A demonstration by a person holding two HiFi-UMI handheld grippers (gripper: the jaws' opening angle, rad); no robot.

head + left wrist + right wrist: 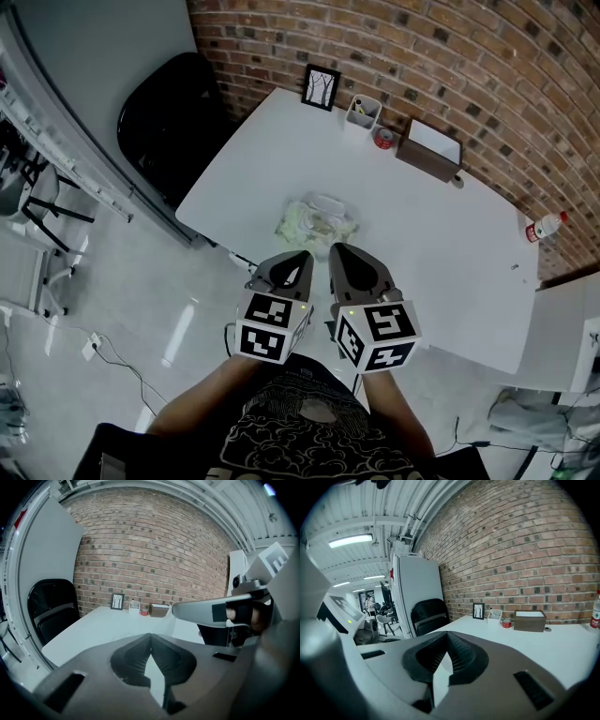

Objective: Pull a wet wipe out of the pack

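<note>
The wet wipe pack (317, 218), a crinkled pale green and white packet, lies on the white table (450, 253) near its front edge, seen only in the head view. My left gripper (302, 254) and right gripper (337, 247) hover side by side just short of the pack, over the table's near edge, both apart from it. Each is shut with nothing between its jaws. In the left gripper view the left gripper (150, 637) has its tips meeting, and the right gripper (211, 611) shows beside it. The right gripper (446, 634) looks the same in its own view.
Along the brick wall at the table's far side stand a small framed picture (321, 86), a white holder (363, 111), a red can (383, 138) and a brown box (429, 150). A bottle (544, 226) lies at the right edge. A black chair (169, 112) stands left of the table.
</note>
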